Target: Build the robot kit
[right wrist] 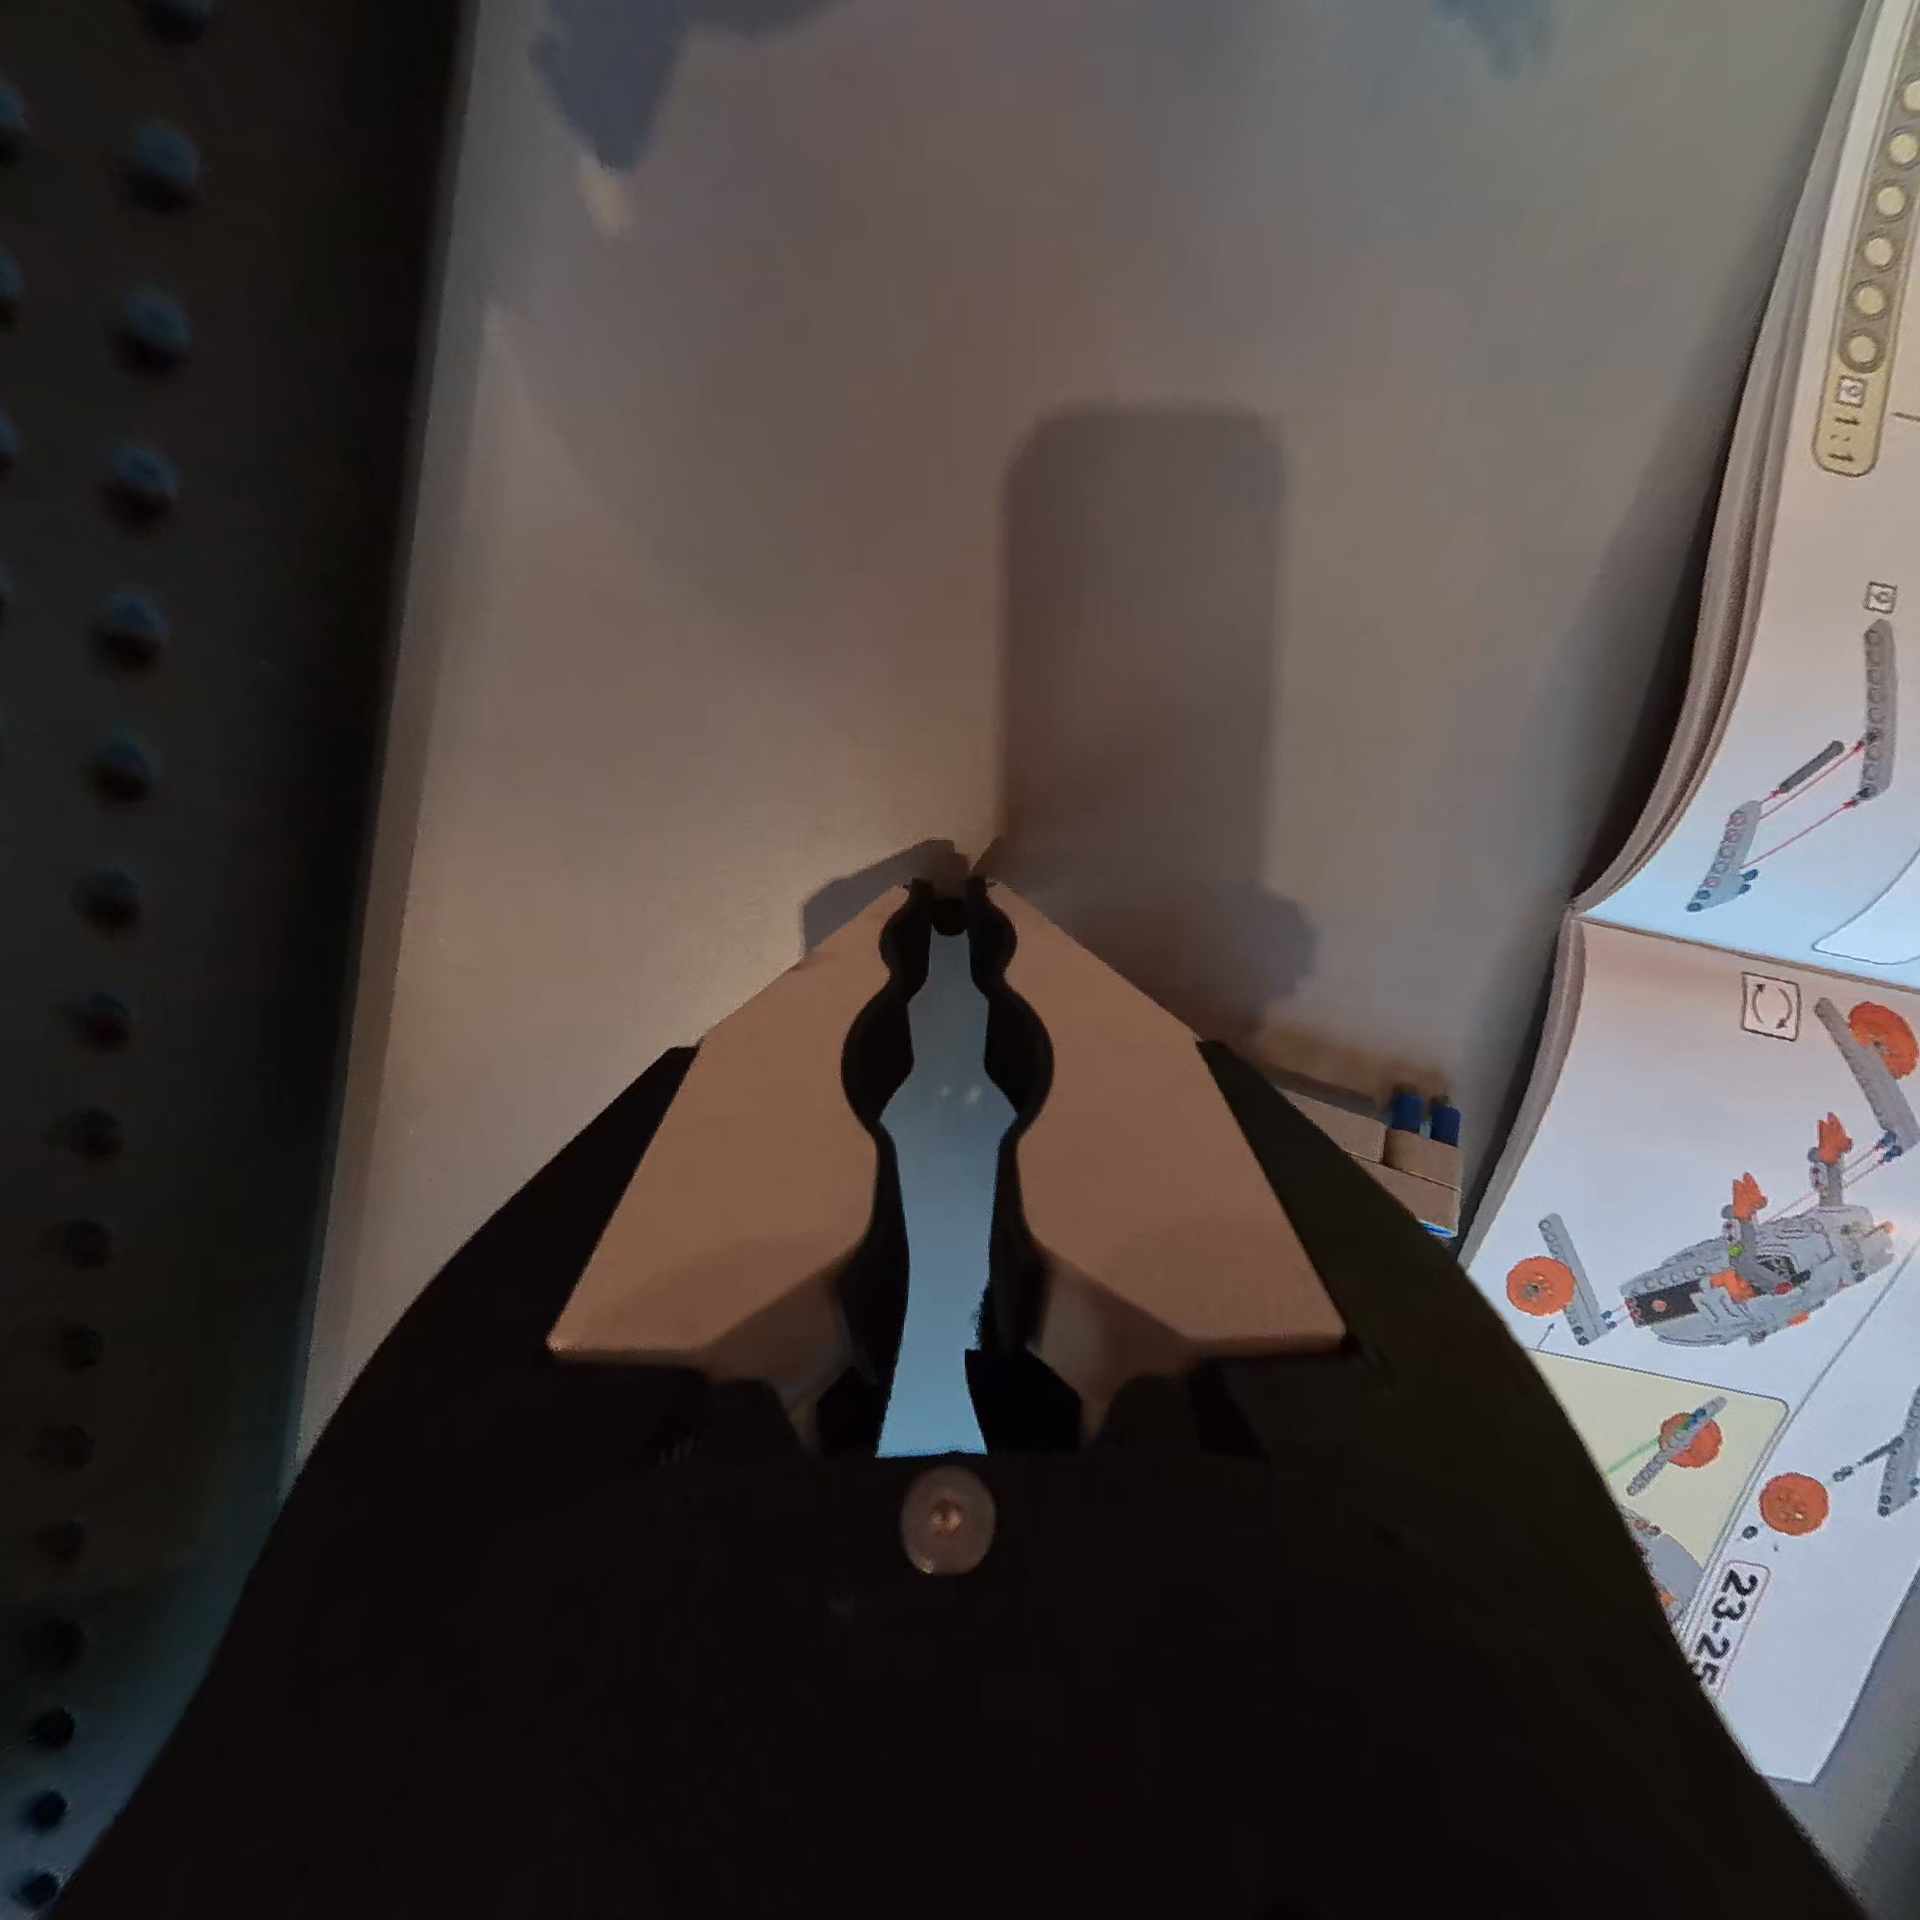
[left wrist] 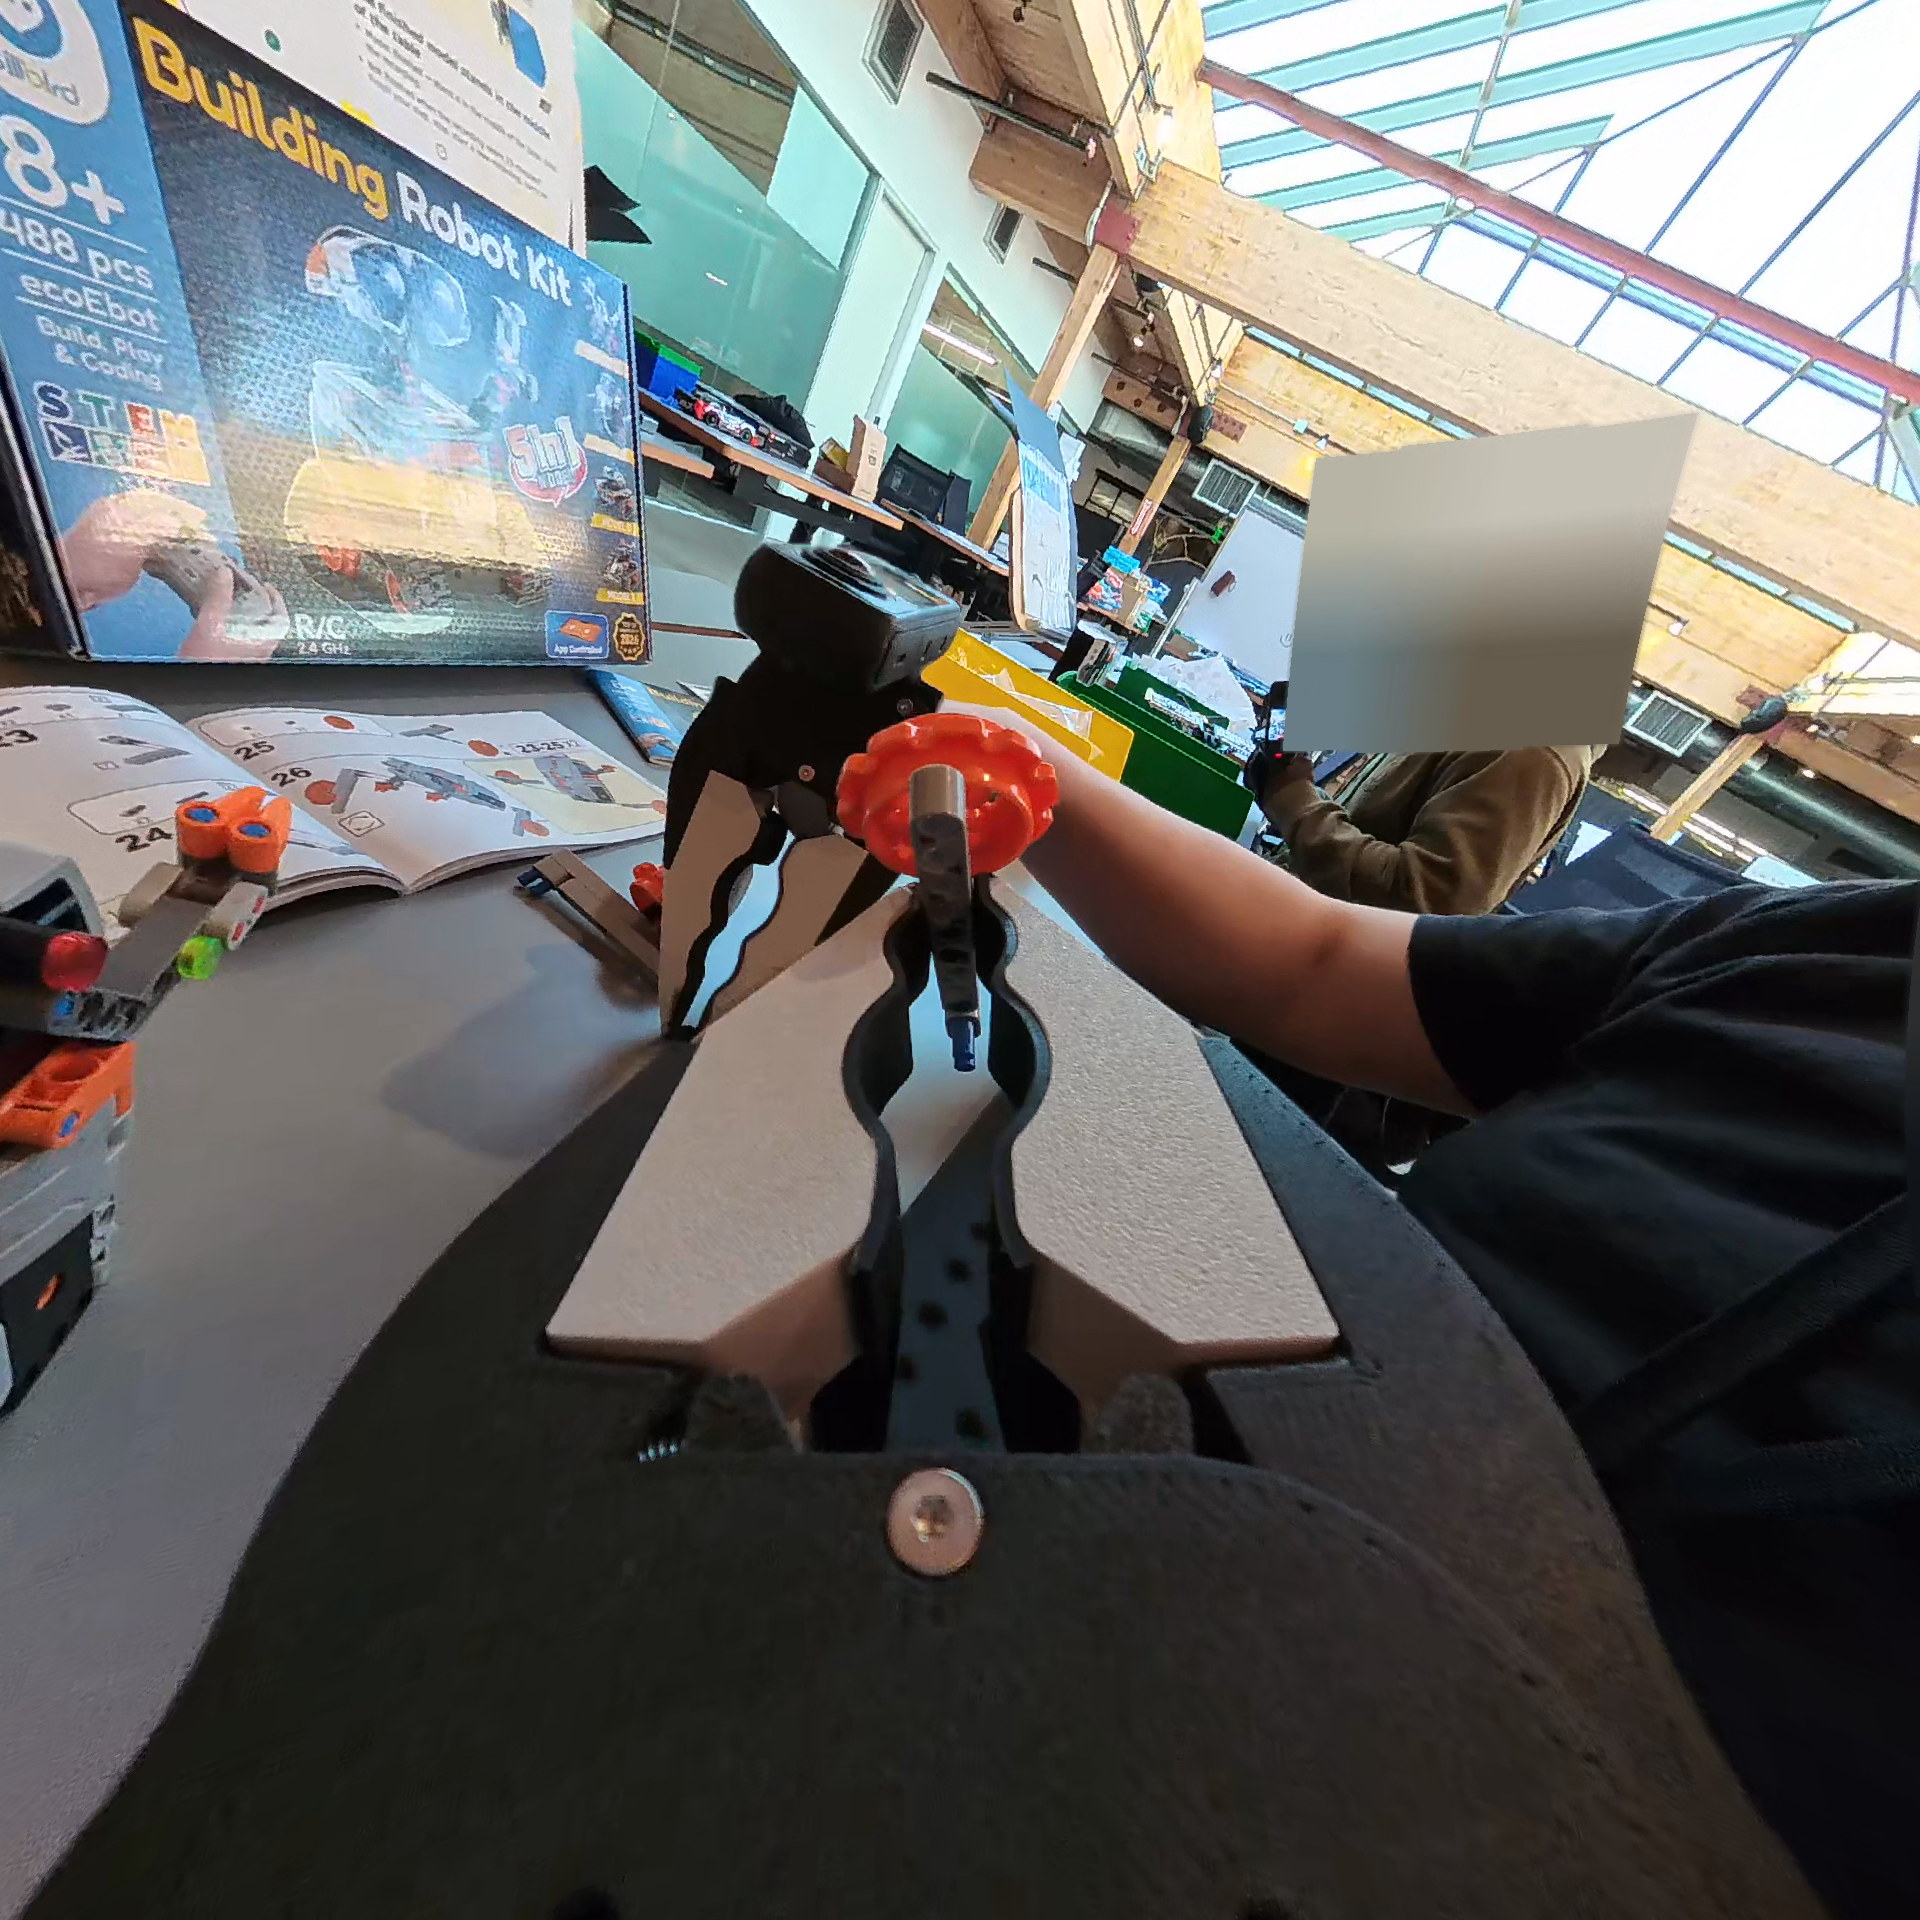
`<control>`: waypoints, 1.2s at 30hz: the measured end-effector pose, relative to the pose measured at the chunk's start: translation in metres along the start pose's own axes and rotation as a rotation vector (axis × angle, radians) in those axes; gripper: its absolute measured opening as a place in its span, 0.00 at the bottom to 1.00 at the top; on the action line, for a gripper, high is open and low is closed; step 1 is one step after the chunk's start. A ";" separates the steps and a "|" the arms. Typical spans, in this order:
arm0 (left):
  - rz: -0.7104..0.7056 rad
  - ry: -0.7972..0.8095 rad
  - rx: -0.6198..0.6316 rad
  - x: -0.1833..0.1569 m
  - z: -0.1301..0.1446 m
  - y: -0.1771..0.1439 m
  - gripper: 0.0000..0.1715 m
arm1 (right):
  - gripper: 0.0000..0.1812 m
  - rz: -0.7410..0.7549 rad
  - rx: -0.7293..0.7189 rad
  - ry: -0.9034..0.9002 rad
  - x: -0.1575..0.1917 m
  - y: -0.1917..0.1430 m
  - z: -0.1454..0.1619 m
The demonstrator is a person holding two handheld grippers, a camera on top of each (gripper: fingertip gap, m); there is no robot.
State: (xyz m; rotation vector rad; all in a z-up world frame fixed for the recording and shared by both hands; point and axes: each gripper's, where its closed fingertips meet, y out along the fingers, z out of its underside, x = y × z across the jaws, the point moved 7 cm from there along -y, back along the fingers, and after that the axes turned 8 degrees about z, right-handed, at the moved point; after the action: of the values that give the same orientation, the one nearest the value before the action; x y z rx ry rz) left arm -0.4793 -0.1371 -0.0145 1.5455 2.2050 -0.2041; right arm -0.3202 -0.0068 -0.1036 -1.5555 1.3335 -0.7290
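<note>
My left gripper [left wrist: 951, 904] is shut on a grey holed beam [left wrist: 940, 831] held upright above the grey table [left wrist: 364, 1143]. The beam carries an orange toothed wheel [left wrist: 883, 790] at its top and a blue pin [left wrist: 964, 1044] at its lower end. My right gripper [right wrist: 945, 899] points straight down with its tips at the table [right wrist: 727, 520]. Its jaws are nearly together around a small dark piece [right wrist: 945, 920]. It also shows in the left wrist view [left wrist: 686, 1023], just left of my left gripper, held by a person's bare arm [left wrist: 1247, 935].
A blue kit box [left wrist: 312, 364] stands at the back. An open instruction booklet [left wrist: 416, 790] [right wrist: 1714, 1143] lies before it. A grey beam with blue pins [left wrist: 582, 894] [right wrist: 1382, 1132] lies by the right gripper. A partly built grey and orange model [left wrist: 62, 1039] sits left. Yellow [left wrist: 1039, 707] and green [left wrist: 1174, 769] bins stand behind. There is about 20 centimeters between the tips of the two grippers.
</note>
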 end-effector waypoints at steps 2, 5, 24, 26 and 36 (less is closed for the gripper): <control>-0.004 0.001 0.002 -0.002 0.001 0.000 0.03 | 0.03 -0.004 -0.003 -0.014 0.002 0.000 0.000; -0.007 -0.003 0.007 -0.007 0.003 0.001 0.03 | 0.03 0.022 -0.035 -0.041 0.006 -0.007 0.003; 0.332 -0.268 0.285 0.027 0.026 0.148 0.03 | 0.02 0.247 -1.089 0.270 0.023 -0.137 0.099; 0.403 -0.325 0.310 0.037 0.023 0.164 0.03 | 0.03 0.213 -1.106 0.282 0.026 -0.138 0.106; 0.513 -0.487 0.452 0.080 0.026 0.189 0.03 | 0.02 0.391 -1.047 0.181 0.028 -0.136 0.109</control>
State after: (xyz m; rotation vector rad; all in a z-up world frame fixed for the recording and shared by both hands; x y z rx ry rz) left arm -0.3202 -0.0085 -0.0486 1.9772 1.3934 -0.8558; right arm -0.1619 -0.0077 -0.0259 -1.9038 2.2717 0.1503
